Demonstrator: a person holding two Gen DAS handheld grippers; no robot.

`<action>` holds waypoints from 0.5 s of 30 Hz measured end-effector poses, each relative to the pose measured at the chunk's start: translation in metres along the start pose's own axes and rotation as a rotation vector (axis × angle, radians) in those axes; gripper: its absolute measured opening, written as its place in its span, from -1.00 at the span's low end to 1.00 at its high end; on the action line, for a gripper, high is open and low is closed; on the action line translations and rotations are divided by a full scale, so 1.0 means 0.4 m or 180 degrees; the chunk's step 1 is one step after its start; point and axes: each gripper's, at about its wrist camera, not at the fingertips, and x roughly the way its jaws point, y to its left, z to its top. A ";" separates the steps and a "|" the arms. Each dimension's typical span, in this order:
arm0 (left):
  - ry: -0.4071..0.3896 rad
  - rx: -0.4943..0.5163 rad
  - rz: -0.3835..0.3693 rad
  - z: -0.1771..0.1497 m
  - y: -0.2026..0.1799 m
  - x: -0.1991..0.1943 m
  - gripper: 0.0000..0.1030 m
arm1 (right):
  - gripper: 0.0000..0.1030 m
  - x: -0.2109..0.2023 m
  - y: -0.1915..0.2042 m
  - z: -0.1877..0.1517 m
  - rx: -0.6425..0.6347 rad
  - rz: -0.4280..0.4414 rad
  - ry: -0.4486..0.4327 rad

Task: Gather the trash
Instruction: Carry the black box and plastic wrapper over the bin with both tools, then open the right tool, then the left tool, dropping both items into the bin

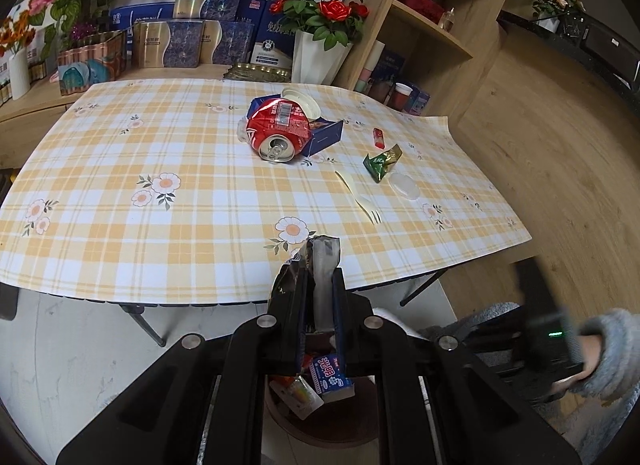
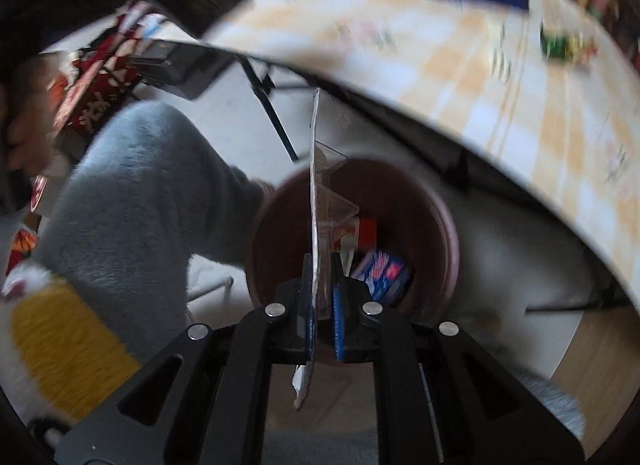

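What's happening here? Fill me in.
A person is clearing trash from the yellow plaid tablecloth. The left gripper is shut on a crumpled silver foil wrapper; the right gripper is shut on a flat card-and-clear-plastic blister pack, poised over the round brown bin. A crushed red soda can, green foil wrapper and white plastic fork remain on the table.

Folding table (image 1: 100, 265) with yellow plaid floral cloth: crushed red can (image 1: 276, 131) on blue box (image 1: 324, 135), green wrapper (image 1: 382, 161), plastic fork (image 1: 360, 197), clear lid (image 1: 404, 186), small red wrapper (image 1: 378, 136).
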 end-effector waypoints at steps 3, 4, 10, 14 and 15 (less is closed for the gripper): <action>0.0016 0.0006 -0.0005 -0.004 -0.005 0.008 -0.78 | -0.78 0.069 -0.048 0.002 0.0370 -0.0107 0.0241; 0.0023 0.0021 -0.0005 -0.007 -0.008 0.011 -0.78 | -0.78 0.086 -0.067 0.002 0.0504 -0.0139 0.0291; 0.0084 0.0061 -0.0014 -0.024 -0.015 0.032 -0.78 | -0.70 0.145 -0.141 0.001 0.1062 -0.0309 0.0347; 0.0106 0.0058 -0.0025 -0.036 -0.015 0.047 -0.78 | 0.03 0.123 -0.160 0.013 0.1197 -0.0194 0.0061; 0.0094 0.0049 -0.0031 -0.038 -0.014 0.048 -0.78 | 0.06 0.113 -0.171 0.015 0.1186 -0.0203 0.0004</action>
